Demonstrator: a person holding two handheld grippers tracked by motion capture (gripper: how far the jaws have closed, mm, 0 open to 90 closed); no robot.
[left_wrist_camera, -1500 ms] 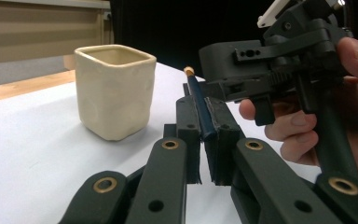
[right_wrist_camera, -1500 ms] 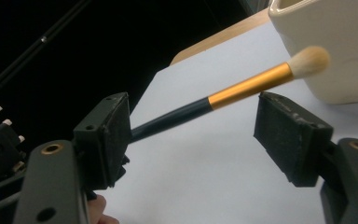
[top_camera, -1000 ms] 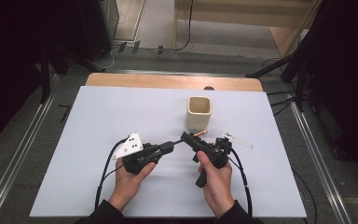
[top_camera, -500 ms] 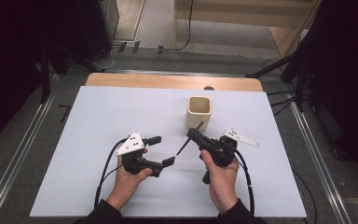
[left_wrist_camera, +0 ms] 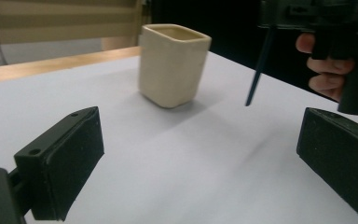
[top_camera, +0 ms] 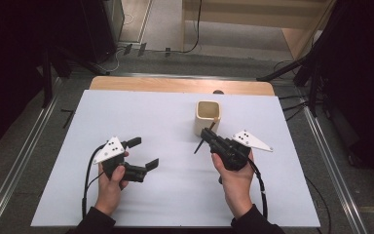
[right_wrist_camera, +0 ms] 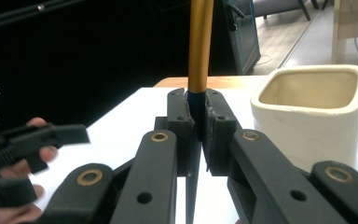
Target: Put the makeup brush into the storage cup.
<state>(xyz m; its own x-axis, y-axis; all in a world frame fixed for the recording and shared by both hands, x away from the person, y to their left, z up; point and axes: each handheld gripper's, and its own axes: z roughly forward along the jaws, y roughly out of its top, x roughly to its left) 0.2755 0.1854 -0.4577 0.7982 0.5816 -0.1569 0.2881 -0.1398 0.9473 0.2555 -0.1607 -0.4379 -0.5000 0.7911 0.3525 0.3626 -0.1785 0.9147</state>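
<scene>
Pen, dark at one end and gold at the other, is being clenched between the jaws of the right gripper, slanted just in front of the cream cup on the white table. Nothing is being held by the left gripper, whose jaws have just been opening and are being kept spread wide, well apart from the pen
</scene>
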